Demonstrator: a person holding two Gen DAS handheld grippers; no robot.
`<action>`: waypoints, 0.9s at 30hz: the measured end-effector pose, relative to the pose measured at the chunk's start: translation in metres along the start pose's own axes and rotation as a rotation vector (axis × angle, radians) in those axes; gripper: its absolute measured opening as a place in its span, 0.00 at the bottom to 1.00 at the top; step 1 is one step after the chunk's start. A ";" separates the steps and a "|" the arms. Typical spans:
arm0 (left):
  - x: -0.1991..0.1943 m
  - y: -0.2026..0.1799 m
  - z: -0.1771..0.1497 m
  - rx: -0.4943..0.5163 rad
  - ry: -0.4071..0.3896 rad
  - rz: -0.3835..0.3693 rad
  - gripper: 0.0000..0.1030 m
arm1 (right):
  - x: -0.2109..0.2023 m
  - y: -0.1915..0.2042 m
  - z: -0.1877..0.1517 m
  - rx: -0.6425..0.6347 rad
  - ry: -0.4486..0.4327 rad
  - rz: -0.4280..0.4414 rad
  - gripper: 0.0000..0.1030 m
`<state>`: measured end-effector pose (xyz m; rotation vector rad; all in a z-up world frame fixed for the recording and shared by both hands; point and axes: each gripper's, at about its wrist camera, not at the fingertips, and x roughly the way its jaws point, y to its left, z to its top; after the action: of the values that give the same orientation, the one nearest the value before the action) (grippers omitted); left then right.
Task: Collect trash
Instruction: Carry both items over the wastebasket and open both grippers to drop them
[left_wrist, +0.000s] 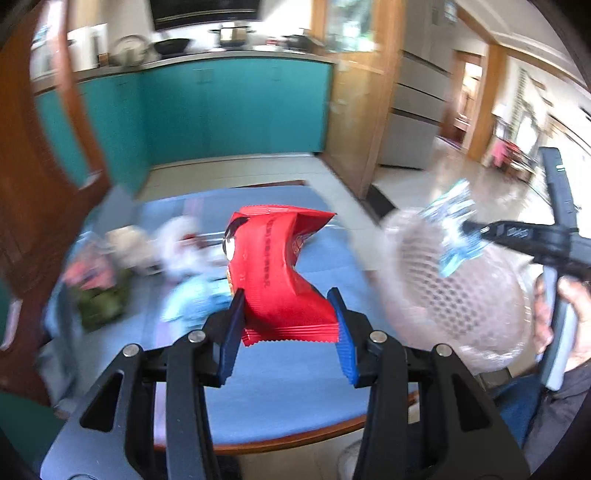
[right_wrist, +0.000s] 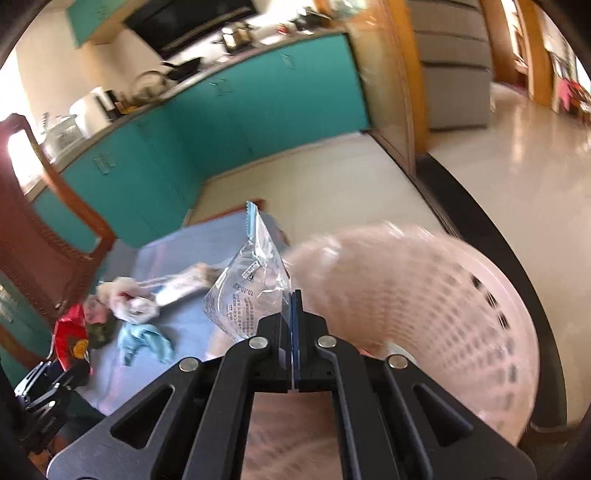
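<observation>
Left wrist view: the left gripper had a red snack wrapper between its blue pads, jaws roughly half open around the packet's width and closed on it. The wrapper's long axis ran forward, away from the fingers, bending at mid-length; it was lifted clear of the blue-covered table.

To the right of this grip sat a pale pink perforated basket, apparently the trash bin. The right gripper was seen from the side at the basket's upper edge, holding a clear-and-blue wrapper.

Right wrist view: the right gripper was pinched fully together on a corner of the clear-and-blue wrapper, which stood up and forward from the fingertips. The basket lay immediately right of and below the fingers, heavily motion-blurred.

Judgement: the right hand was nearer the basket and would likely release first. The left would need to carry its packet rightward to reach the opening.

Remaining on the table, toward its far-left side: a crumpled white item, a light blue scrap, and a dark green piece. All blurred; identities uncertain.
</observation>
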<state>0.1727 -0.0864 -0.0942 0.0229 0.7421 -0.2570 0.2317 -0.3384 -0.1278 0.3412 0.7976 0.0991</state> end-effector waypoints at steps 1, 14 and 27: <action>0.004 -0.011 0.003 0.017 0.006 -0.031 0.44 | 0.001 -0.009 -0.003 0.023 0.014 -0.017 0.01; 0.075 -0.140 0.009 0.239 0.151 -0.307 0.49 | 0.001 -0.063 -0.016 0.180 0.066 -0.217 0.16; 0.060 -0.119 -0.003 0.189 0.097 -0.226 0.81 | -0.022 -0.072 -0.011 0.287 -0.056 -0.189 0.60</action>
<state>0.1850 -0.2149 -0.1285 0.1321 0.8157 -0.5442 0.2052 -0.4078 -0.1441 0.5346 0.7853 -0.2036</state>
